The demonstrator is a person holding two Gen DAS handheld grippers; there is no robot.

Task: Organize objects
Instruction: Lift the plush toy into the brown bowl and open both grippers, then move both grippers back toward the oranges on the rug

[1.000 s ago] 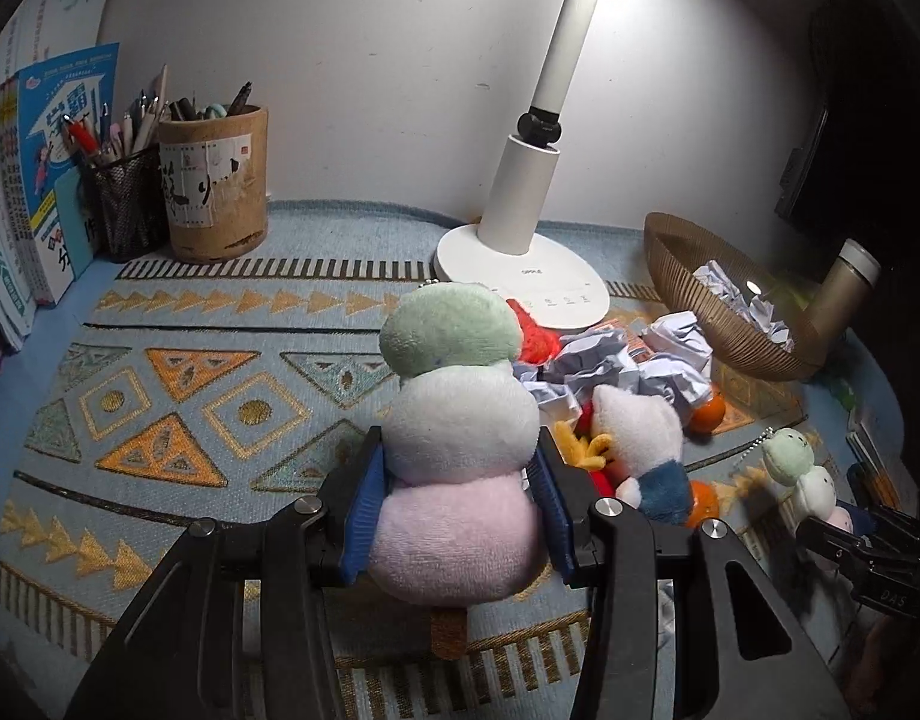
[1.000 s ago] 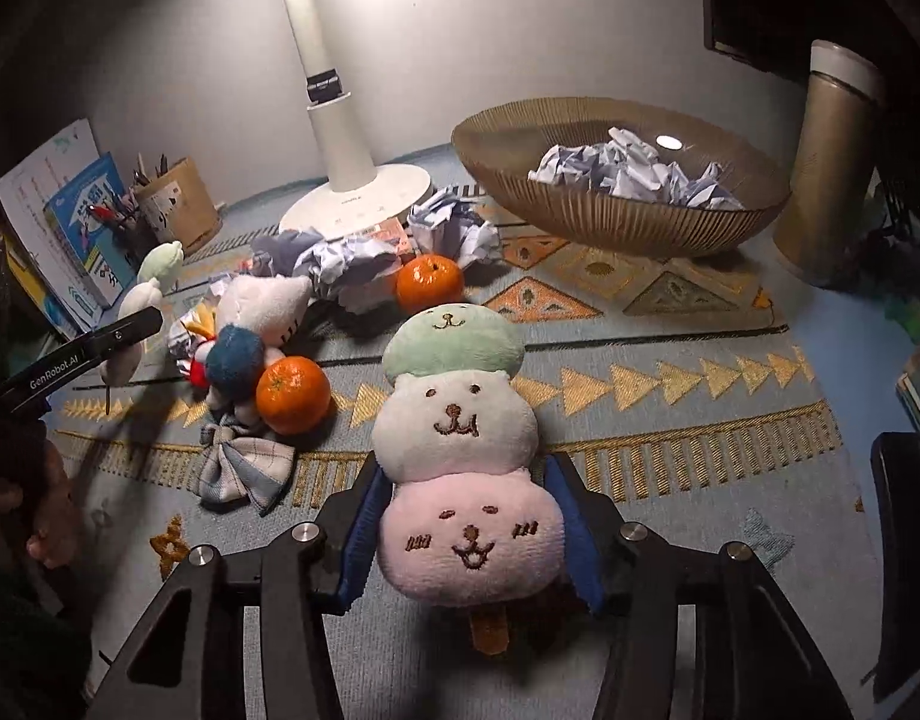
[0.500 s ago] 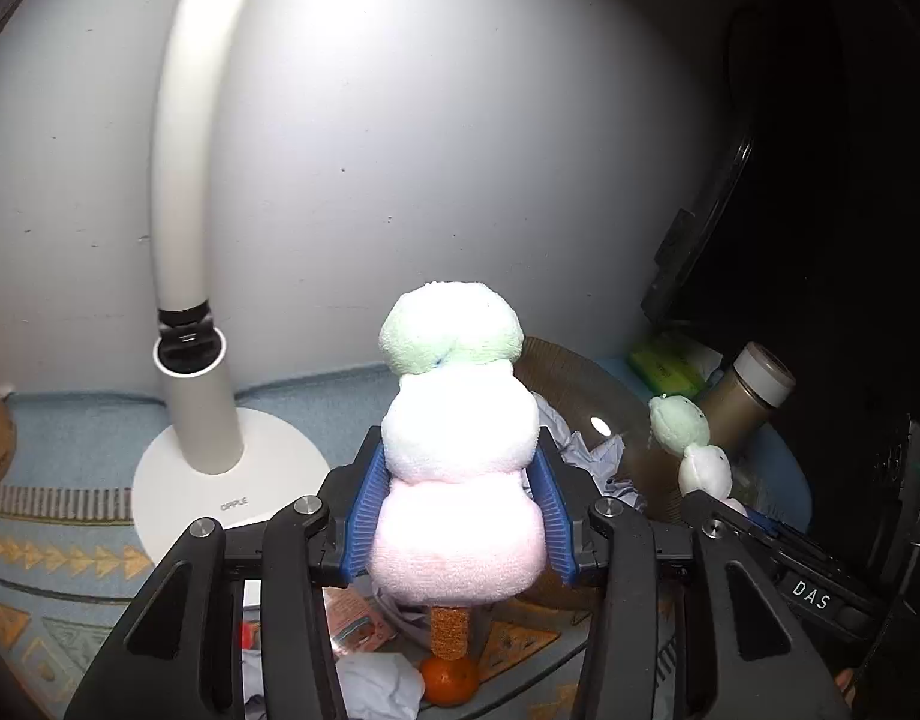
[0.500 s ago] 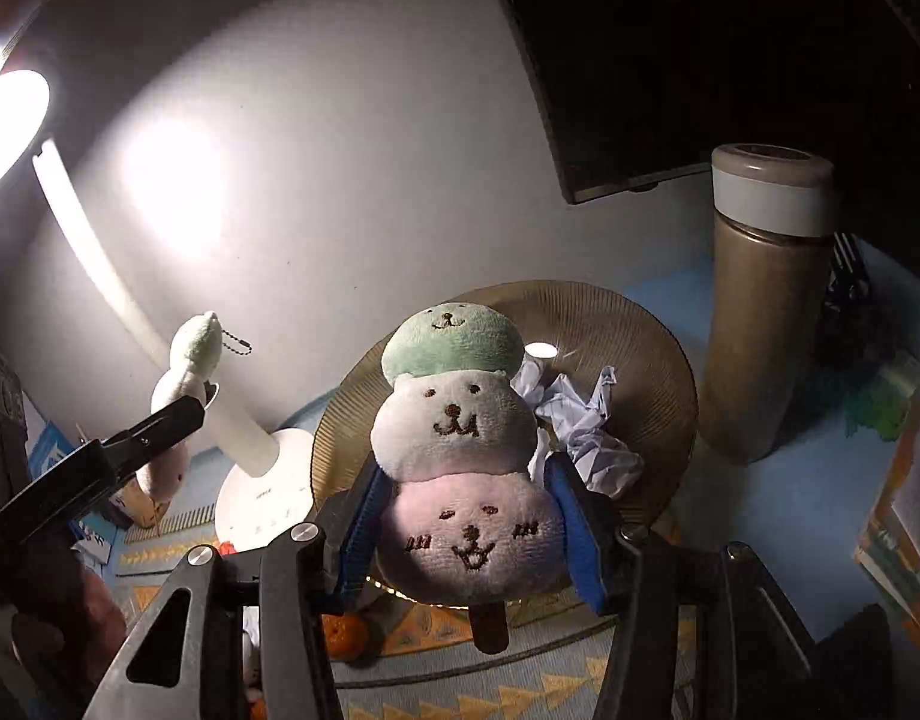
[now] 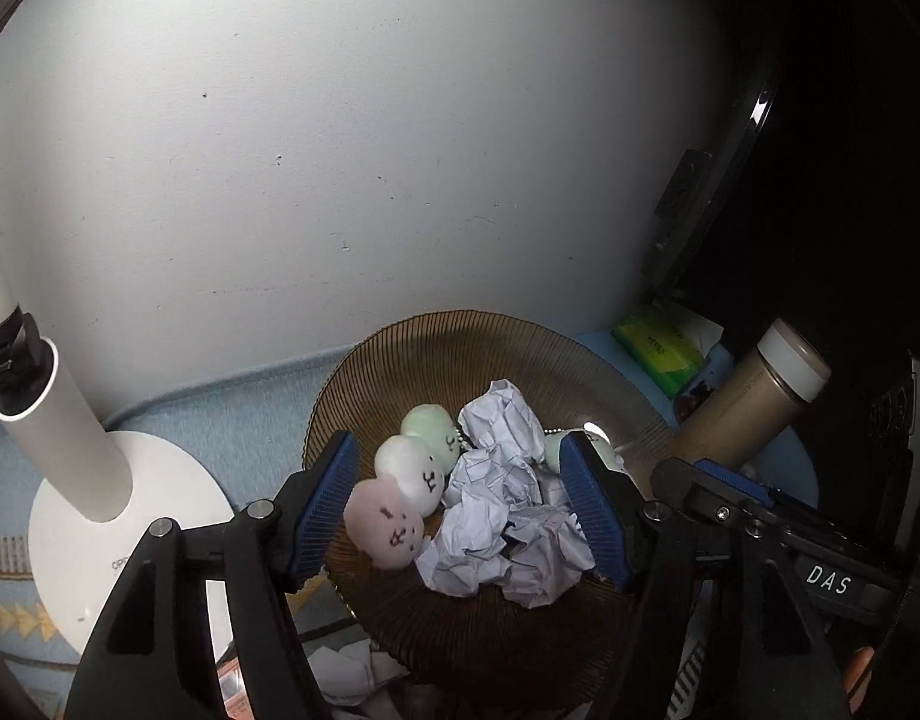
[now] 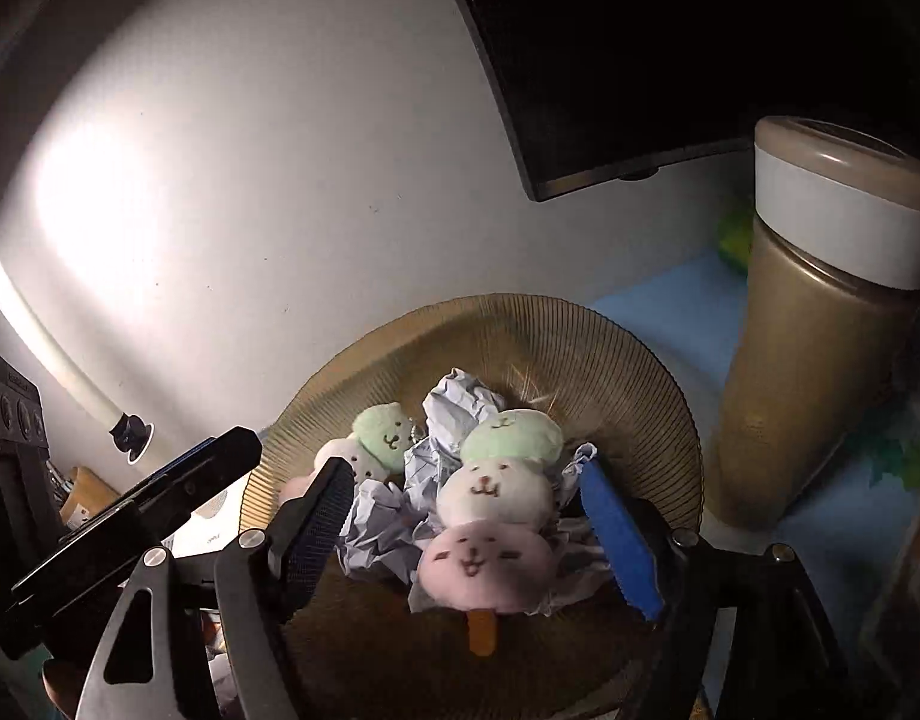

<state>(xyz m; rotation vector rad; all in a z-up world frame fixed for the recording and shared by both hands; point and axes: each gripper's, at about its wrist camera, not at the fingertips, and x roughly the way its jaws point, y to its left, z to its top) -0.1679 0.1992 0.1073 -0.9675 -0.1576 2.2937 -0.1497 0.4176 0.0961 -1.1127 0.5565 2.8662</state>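
- Both plush dumpling skewers lie in the woven basket point(image 6: 610, 360) on top of the crumpled paper balls point(image 5: 508, 516). Neither is gripped.
- Left gripper point(image 5: 460, 510) — jaws spread wide, nothing between the blue pads point(image 5: 325, 504). Its plush, the left dumpling plush point(image 5: 400, 498), lies just beside the left pad, on the basket's left side.
- Right gripper point(image 6: 472, 534) — jaws also apart, hovering over the right dumpling plush point(image 6: 496, 510), which lies between the pads but touches neither, as far as I can tell.
- Risk: both grippers hang low over the basket, close together. The left tool's black body point(image 6: 130, 510) sits right beside the right tool's left finger. Pulling out at an angle could knock them together.
- Risk: a pad could snag the plush or its bead chain point(image 5: 463, 438) on the way out and drag the toy over the rim. The left plush, near the pad, looks likelier to catch.
- Risk: the paper underneath is loose and springy. A nudge could tip a plush off the heap, or flick paper out.
- Risk: the tall thermos point(image 6: 820, 330) stands just beside the basket on the right. A wide swing of the right tool could topple it.
- The plush: three soft balls in a row — green, white, pink — each with a stitched face, and an orange stick end point(image 6: 481, 630) poking out below the pink one on the right toy.
- Both look light and squashy, unlikely to roll far.
- The desk lamp point(image 5: 70, 450) stands to the left, well apart from the basket's contents.
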